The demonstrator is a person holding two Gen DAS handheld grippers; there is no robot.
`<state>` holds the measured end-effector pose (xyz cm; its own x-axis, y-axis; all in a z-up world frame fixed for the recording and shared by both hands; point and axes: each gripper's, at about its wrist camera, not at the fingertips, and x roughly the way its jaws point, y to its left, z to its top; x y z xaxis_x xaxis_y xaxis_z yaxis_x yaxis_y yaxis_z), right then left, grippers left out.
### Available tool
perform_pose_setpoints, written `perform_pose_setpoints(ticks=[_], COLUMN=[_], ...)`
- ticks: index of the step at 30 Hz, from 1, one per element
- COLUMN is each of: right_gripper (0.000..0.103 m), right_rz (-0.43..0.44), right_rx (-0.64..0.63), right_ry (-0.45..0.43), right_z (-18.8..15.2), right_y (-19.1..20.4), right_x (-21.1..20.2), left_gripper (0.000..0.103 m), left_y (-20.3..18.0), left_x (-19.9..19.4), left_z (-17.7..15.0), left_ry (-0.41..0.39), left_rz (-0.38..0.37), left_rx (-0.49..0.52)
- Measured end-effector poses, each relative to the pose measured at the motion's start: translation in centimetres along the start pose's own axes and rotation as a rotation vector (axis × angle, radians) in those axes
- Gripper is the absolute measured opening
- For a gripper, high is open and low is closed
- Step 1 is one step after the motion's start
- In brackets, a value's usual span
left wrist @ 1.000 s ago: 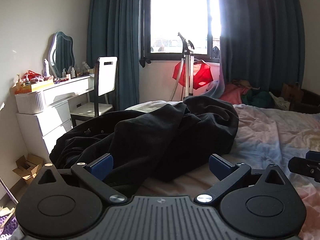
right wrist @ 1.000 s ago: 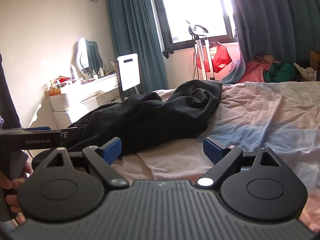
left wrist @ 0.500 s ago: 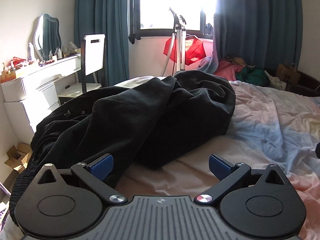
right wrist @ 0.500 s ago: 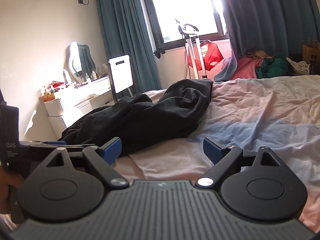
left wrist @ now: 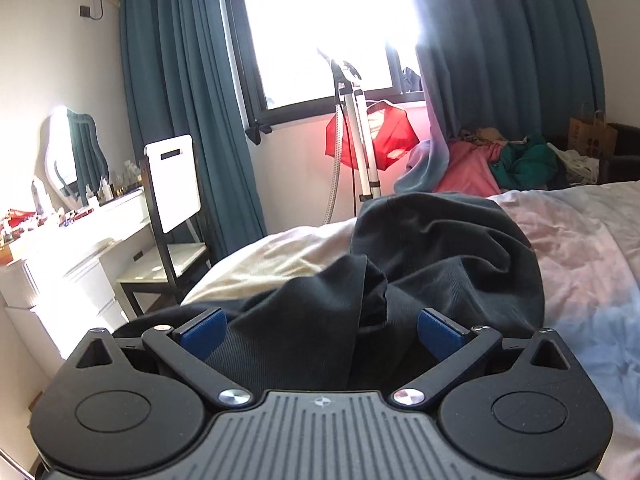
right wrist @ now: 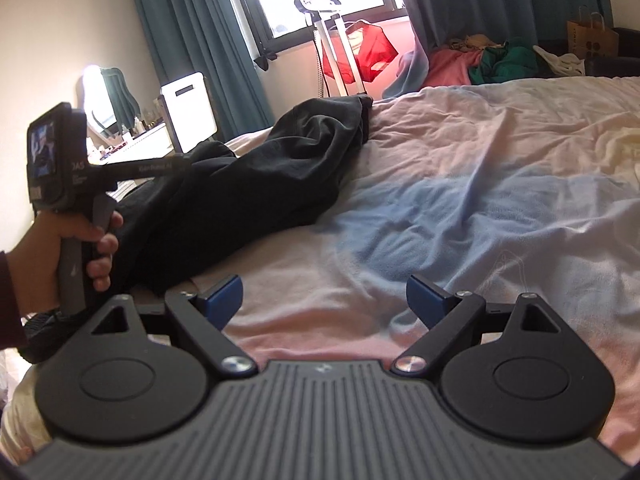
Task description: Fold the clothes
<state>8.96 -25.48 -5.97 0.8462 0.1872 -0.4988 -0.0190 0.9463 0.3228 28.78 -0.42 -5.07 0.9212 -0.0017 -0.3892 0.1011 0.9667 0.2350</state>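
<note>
Black crumpled garment (left wrist: 420, 264) lies on the bed (right wrist: 500, 168) between the left gripper's (left wrist: 320, 330) spread, unclenched jaws.

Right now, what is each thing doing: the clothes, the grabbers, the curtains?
Black garment: crumpled, unfolded on the bed.
Left gripper: open, over the garment.
Right gripper: open, over bare pink-and-blue bedsheet.
Teal curtains: drawn apart.
Red cloth: hanging on stand.
</note>
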Motion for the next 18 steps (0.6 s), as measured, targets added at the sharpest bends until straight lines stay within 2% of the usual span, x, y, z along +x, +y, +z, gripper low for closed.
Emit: perform_pose_setpoints(ticks=[3, 6, 7, 9, 10, 11, 12, 13, 18], right_gripper=[0.090, 0.090, 0.090, 0.090, 0.090, 0.090, 0.090, 0.090, 0.090], right_rz=[-0.007, -0.005, -0.006, -0.011, -0.013, -0.013, -0.015, -0.017, -0.018], right_rx=[0.029, 0.046, 0.043, 0.042, 0.043, 0.047, 0.047, 0.045, 0.045], right_ry=[0.032, 0.079, 0.092, 0.116, 0.126, 0.134, 0.138, 0.141, 0.141], right_z=[0.0, -0.5, -0.7, -1.1, -1.2, -1.2, -1.2, -1.2, -1.2], right_y=[-0.7, -1.1, -1.1, -1.1, -1.1, -1.2, -1.1, -1.1, -1.0], right_x=[1.7, 3.6, 4.1, 5.1, 5.6, 6.0, 6.3, 6.6, 6.3], left_gripper=[0.101, 0.090, 0.082, 0.058, 0.033, 0.018, 0.016, 0.010, 0.005], left_y=[-0.8, -1.9, -2.4, -3.2, -3.6, -3.8, -3.5, -3.2, -1.7], left_x=[3.1, 5.9, 6.8, 8.4, 9.1, 9.1, 8.7, 7.9, 1.7], left_z=[1.6, 2.2, 2.4, 2.1, 2.0, 1.6, 1.4, 1.5, 1.8], left_ry=[0.003, 0.036, 0.057, 0.097, 0.117, 0.125, 0.114, 0.097, 0.006], left_rz=[-0.041, -0.066, -0.072, -0.050, -0.037, -0.040, -0.059, -0.077, -0.145], left_rx=[0.001, 0.031, 0.054, 0.110, 0.139, 0.152, 0.137, 0.116, 0.036])
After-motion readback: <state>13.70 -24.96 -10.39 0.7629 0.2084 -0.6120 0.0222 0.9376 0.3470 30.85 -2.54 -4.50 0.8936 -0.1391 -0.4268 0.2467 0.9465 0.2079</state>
